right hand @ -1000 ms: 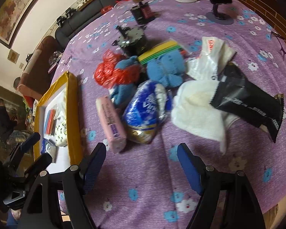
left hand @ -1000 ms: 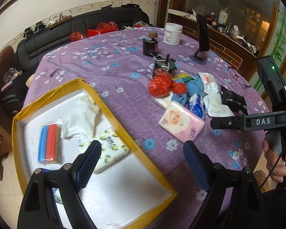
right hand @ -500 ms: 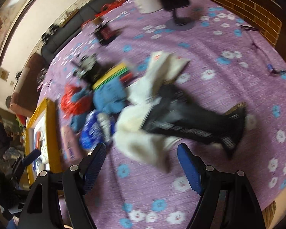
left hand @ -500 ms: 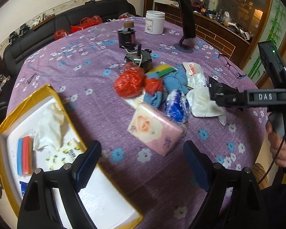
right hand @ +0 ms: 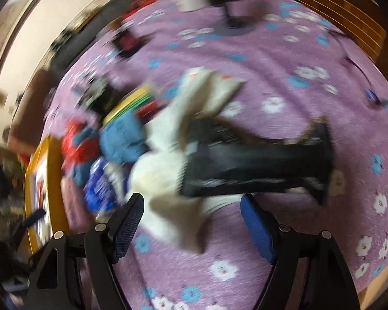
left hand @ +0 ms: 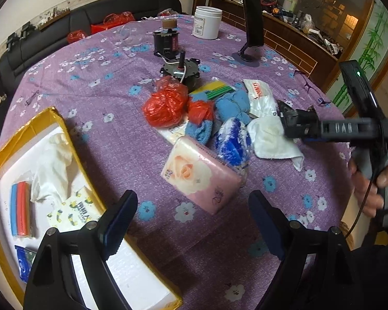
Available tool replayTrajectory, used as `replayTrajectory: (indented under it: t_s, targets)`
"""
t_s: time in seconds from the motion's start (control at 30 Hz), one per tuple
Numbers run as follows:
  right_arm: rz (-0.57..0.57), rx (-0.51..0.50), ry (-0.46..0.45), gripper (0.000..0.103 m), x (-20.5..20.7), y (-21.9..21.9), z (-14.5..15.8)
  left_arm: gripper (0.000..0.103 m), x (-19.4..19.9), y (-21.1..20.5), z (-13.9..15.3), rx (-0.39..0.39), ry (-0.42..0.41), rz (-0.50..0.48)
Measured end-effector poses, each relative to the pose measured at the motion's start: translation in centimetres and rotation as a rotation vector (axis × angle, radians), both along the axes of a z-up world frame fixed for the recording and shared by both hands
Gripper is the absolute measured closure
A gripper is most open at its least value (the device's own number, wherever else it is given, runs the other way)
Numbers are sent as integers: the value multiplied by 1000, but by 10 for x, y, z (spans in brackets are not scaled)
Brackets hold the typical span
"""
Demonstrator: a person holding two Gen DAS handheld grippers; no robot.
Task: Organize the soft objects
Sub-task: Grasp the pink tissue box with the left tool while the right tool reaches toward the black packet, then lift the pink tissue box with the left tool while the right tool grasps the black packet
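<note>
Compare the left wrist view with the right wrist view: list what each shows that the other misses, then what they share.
Only the left wrist view shows inside the yellow-edged box: a white cloth and a blue-and-red pack. It also shows the right gripper from outside.

Only the right wrist view, though blurred, shows the black pouch full length.

Both show the white towel, the blue cloth, the red bag and the white jar.

We see soft, even indoor light over the table, with faint shadows under the objects. The left wrist view is sharp, bending and darkening at its corners. The right wrist view is heavily motion-smeared; the black packet perhaps reads least badly.
</note>
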State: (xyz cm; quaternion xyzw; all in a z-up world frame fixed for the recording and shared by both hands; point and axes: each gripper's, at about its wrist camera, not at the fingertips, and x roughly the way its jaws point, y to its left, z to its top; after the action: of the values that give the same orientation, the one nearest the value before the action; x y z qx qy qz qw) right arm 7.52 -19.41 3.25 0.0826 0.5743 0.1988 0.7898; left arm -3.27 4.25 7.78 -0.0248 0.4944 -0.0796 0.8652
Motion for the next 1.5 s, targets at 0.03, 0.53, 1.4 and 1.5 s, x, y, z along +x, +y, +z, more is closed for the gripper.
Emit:
replayTrajectory:
  t_s: [0.03, 0.53, 1.4, 1.5]
  targets:
    - [31, -6, -10, 22, -4, 6, 2, 16, 3, 0, -1, -17, 6, -1]
    - [-17, -23, -124, 22, -10, -31, 37, 20, 65, -4, -55, -120, 273, 121]
    - [222, -149, -101, 22, -17, -32, 8, 49, 42, -34, -53, -54, 207, 0]
    - [200, -261, -161, 22, -12, -25, 10, 38, 42, -33, -53, -72, 219, 1]
